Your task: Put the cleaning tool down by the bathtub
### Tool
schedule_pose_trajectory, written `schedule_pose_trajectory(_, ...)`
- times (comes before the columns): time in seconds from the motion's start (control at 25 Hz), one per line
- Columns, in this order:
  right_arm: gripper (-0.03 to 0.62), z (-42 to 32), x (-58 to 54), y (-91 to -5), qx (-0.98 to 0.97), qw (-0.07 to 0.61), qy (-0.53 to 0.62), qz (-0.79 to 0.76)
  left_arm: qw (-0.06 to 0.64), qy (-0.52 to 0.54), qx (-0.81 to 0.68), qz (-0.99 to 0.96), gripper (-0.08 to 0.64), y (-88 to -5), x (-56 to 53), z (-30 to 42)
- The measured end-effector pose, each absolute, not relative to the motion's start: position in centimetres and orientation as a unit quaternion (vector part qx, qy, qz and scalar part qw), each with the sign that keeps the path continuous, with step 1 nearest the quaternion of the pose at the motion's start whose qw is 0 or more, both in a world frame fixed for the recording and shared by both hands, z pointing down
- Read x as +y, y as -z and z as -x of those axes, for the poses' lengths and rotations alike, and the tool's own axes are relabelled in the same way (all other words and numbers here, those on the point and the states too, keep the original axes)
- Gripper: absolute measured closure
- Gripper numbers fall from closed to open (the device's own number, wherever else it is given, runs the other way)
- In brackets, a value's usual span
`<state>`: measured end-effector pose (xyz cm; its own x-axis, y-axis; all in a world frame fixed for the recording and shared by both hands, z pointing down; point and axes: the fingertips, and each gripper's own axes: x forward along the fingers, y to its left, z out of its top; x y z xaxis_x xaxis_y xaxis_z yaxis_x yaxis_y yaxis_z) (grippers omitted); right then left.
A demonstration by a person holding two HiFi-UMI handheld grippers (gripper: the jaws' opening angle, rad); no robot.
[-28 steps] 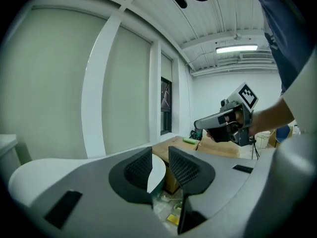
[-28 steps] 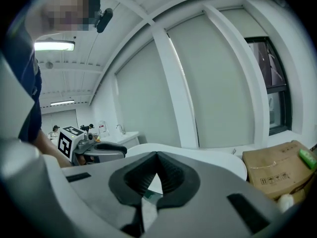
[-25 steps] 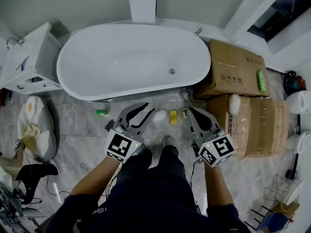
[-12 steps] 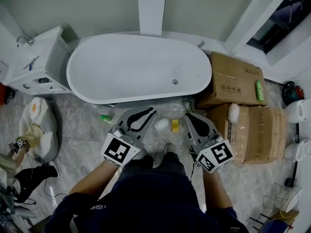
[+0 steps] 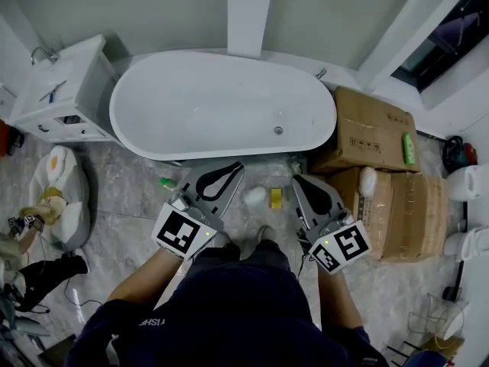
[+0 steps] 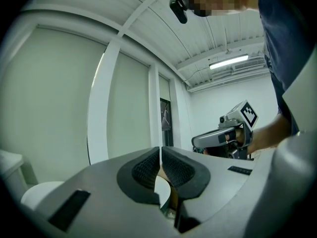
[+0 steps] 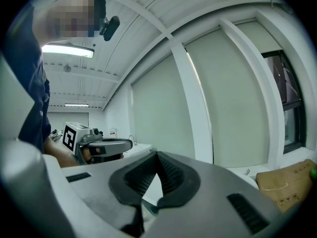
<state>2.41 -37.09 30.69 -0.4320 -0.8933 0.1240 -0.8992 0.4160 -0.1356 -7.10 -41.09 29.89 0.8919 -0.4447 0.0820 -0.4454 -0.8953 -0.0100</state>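
I stand in front of the white bathtub (image 5: 214,105) with both grippers held above the floor, pointing toward it. The jaws of my left gripper (image 5: 238,165) are closing. Its fingertips (image 6: 161,148) almost meet and nothing is between them. My right gripper (image 5: 296,180) is shut and empty, its pads (image 7: 157,154) touching at the tip. On the floor by the tub lie a white puffy item (image 5: 253,196), a small yellow item (image 5: 274,197) and a green item (image 5: 167,183). I cannot tell which is the cleaning tool. Neither gripper touches them.
A white vanity with a sink (image 5: 57,90) stands left of the tub. Cardboard boxes (image 5: 374,132) stand to its right, with a green bottle (image 5: 409,149) and a white item (image 5: 367,179) on top. A white pillar (image 5: 250,14) rises behind the tub. Clutter lies on the floor at far left.
The left gripper's jaws have come together from wide open to nearly shut. Both grippers stay in about the same place, and the head view has shifted slightly.
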Motion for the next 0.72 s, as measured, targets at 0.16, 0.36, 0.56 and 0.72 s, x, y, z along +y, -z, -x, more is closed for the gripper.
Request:
schedule_pose_trajectory(0.16, 0.588, -1.8, -37.4, -30.1, -0.842, 0.017, -0.087, -0.533, 0.008, -0.037, -0.236, -0.971, 0.525, -29.6, -41.9, 8.1)
schedule_pose_trajectory(0.36, 0.589, -1.3, -37.9, -29.8, -0.841, 0.017, -0.086, -0.534, 0.012, -0.036, -0.243, -0.969, 0.529, -29.7, -42.8, 8.9)
schedule_pose_trajectory(0.56, 0.589, -0.9, -38.4, -29.9, -0.842, 0.023, -0.088, -0.531, 0.008, -0.041, -0.241, -0.970, 0.529, -29.9, -43.1, 8.9)
schedule_pose_trajectory(0.72, 0.589, -0.5, -38.8, -30.2, -0.842, 0.027, -0.091, -0.531, 0.012, -0.040, -0.241, -0.970, 0.529, -30.1, -43.5, 9.1)
